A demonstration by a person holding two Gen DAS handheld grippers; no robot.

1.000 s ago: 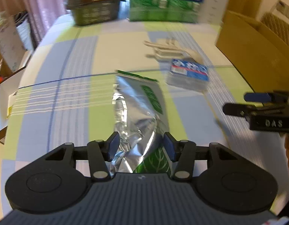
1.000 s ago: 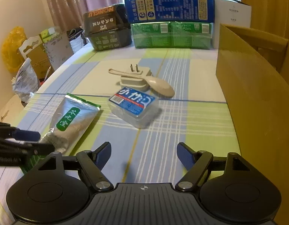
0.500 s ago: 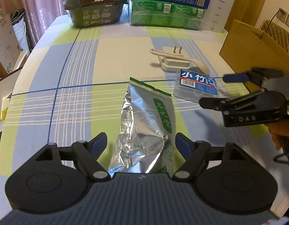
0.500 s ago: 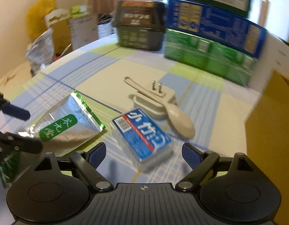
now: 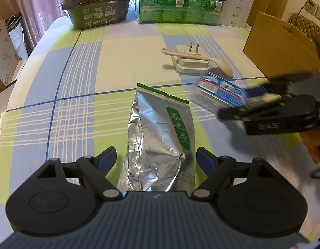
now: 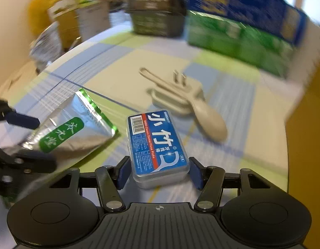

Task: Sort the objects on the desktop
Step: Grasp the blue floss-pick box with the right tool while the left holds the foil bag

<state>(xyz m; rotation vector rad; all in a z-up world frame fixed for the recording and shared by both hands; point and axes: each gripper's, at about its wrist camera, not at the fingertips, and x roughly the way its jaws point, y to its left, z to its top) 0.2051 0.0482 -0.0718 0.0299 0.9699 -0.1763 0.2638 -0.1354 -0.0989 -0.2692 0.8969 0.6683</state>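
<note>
The one clear plastic floss-pick box with a blue label [image 6: 157, 145] sits clamped between the fingers of the right tool [image 6: 158, 173]. The one silver foil pouch [image 5: 160, 143] lies flat on the checked table [image 5: 77, 78], between the spread fingers of the left tool [image 5: 156, 158], untouched. One beige spoon [image 6: 203, 118] rests across one white plug adapter [image 6: 180, 95]. A brown cardboard box [image 5: 276, 41] stands at the table's right edge.

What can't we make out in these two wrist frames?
- Cardboard box contents: both views show only its outer wall and rim.
- Stacked cartons' print: motion-blurred in the right wrist view.
- Foil tea pouch near end: hidden by the left gripper body, left wrist view.
- Right gripper contact with the floss pick box: pads flank it; firm grip unclear, and blurred in the left view.
</note>
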